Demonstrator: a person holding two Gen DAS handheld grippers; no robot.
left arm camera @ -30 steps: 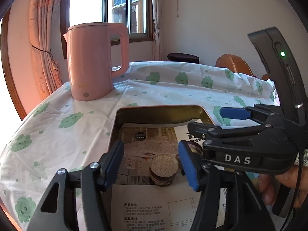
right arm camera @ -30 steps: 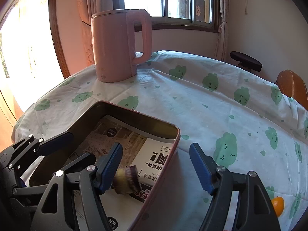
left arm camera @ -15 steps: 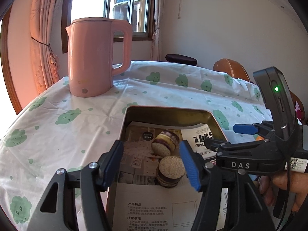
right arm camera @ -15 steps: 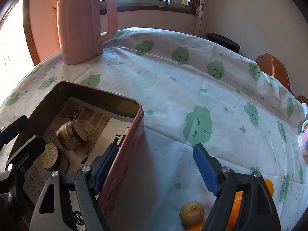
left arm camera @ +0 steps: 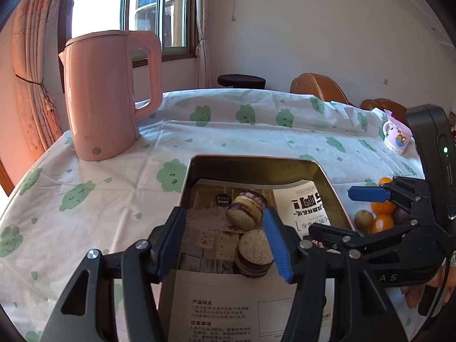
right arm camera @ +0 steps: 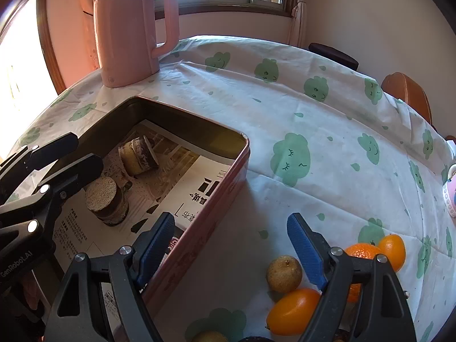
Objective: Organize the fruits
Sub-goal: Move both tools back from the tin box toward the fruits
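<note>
A rectangular tin box lined with printed paper lies on the table; it also shows in the left wrist view. Two round cakes lie inside: one on its side, one flat. Several fruits sit right of the box: a brownish one and orange ones. My left gripper is open and empty above the box's near end. My right gripper is open and empty, straddling the box's right wall, left of the fruits.
A pink kettle stands at the back left of the cloud-print tablecloth. A small pink mug sits at the right edge. Wooden chairs and a dark stool stand behind the table.
Both grippers have drawn back and up from the box. The right gripper swung right, bringing the fruits into view. The second cake now lies in the box, clear of the right gripper.
</note>
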